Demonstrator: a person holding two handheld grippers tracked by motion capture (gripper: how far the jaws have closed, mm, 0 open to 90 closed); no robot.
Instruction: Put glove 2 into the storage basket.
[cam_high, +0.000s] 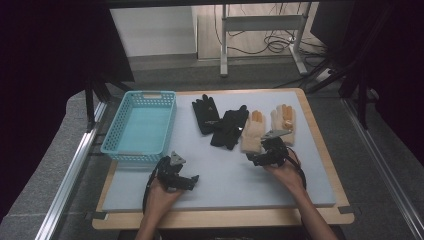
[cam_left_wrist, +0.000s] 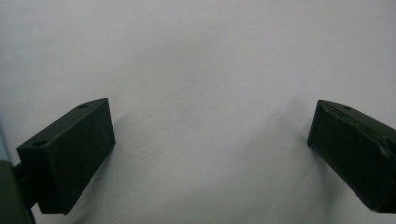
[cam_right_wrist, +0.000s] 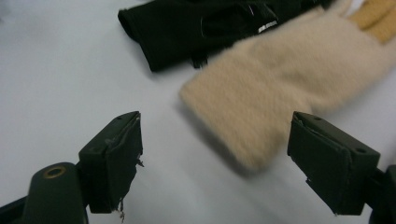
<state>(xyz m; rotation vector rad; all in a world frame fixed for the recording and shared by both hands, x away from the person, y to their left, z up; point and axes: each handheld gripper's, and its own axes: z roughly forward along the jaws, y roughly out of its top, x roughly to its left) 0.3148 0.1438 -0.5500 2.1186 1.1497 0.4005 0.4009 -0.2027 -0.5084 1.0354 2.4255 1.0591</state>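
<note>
Lying just ahead of the spread, empty right gripper (cam_right_wrist: 215, 158), cuff nearest and fingers pointing away, the cream glove (cam_right_wrist: 285, 88) is noted; the left gripper (cam_left_wrist: 210, 154), also spread, is farther off.

It looked like a lab: black curtains (cam_high: 45, 60), aluminium rails (cam_high: 70, 175) and floor cables (cam_high: 272, 42) beyond the grippers.

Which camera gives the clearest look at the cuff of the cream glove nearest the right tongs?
The right gripper view: the cream glove has its fuzzy cuff lying close up between the open right tongs, untouched. The high view shows the whole glove, small. The left gripper view faces bare mat.
</note>
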